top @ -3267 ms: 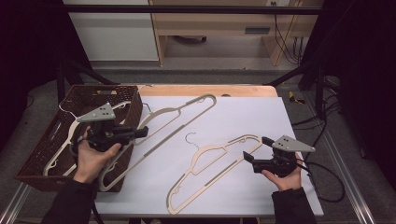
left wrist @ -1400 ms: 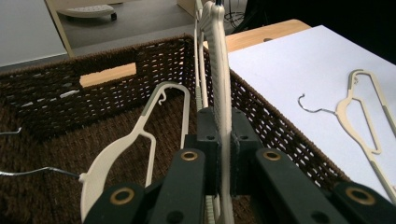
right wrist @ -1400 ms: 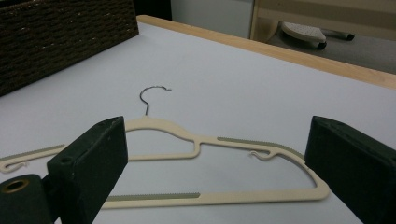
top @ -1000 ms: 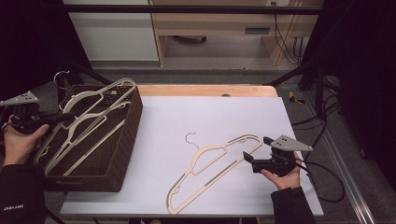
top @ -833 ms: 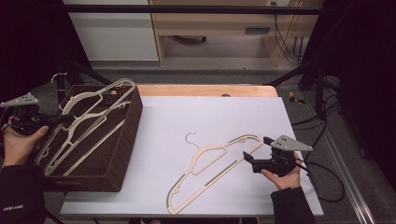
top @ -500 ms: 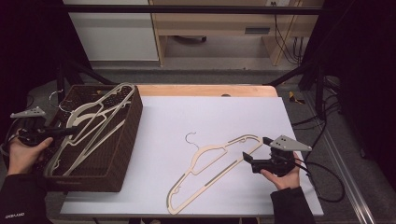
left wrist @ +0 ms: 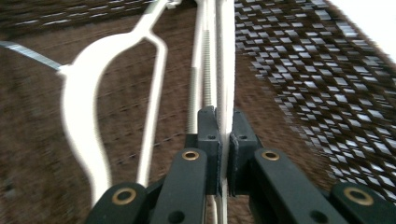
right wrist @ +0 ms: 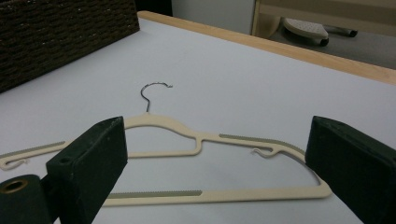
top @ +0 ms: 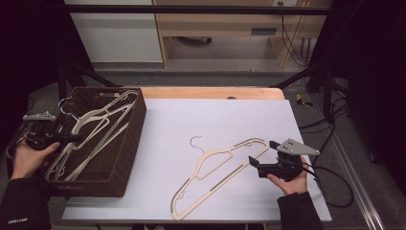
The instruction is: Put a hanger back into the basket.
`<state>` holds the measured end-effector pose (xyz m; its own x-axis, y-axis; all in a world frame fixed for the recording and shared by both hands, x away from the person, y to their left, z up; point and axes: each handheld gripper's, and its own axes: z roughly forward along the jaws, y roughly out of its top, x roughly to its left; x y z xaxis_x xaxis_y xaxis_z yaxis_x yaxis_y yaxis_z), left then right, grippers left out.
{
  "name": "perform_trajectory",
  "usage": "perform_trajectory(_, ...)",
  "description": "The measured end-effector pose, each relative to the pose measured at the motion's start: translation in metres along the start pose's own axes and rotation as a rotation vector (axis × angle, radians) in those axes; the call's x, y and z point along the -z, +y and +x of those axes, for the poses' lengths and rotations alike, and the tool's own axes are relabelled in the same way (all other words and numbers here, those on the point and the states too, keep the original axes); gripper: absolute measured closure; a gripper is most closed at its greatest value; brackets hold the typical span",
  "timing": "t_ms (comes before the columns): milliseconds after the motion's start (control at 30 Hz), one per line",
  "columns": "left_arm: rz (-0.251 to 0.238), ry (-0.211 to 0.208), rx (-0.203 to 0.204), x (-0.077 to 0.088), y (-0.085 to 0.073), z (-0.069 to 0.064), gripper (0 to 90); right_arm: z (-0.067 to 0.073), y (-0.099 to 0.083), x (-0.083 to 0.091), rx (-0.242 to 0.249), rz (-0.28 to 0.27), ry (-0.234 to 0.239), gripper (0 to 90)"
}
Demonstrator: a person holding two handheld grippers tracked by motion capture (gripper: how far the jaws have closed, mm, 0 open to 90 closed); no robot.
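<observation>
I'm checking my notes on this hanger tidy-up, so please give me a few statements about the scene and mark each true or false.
1. The left gripper is shut on a hanger. True.
2. The basket holds no hangers. False: several cream hangers lie in it.
3. The right gripper is open. True.
4. The hanger on the table is clamped by the right gripper. False: its fingers stand apart, the hanger lying flat on the table beyond them.
5. The basket sits at the table's right edge. False: it sits at the left.

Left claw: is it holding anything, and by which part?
Yes. The left claw is shut on a cream hanger over the basket, gripping a thin straight bar edge-on.
</observation>
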<state>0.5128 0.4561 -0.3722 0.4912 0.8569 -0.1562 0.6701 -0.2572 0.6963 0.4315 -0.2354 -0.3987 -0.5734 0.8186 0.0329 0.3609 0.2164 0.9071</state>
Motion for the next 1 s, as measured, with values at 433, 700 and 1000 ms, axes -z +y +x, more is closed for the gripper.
perform_trajectory(433, 0.016, 0.156, 0.013, 0.002, 0.007, 0.004, 83.4, 0.001, 0.000, -0.002, 0.004, 0.008, 0.002, 5.9)
perform_trajectory(700, 0.032, 0.226, 0.069, -0.010, 0.000, 0.006, 68.6, 0.000, 0.000, 0.001, 0.004, 0.001, 0.004, 5.9)
perform_trajectory(1000, -0.152, 0.256, 0.075, 0.016, -0.006, -0.004, 48.3, 0.000, 0.001, 0.001, 0.002, -0.004, 0.001, 5.9)
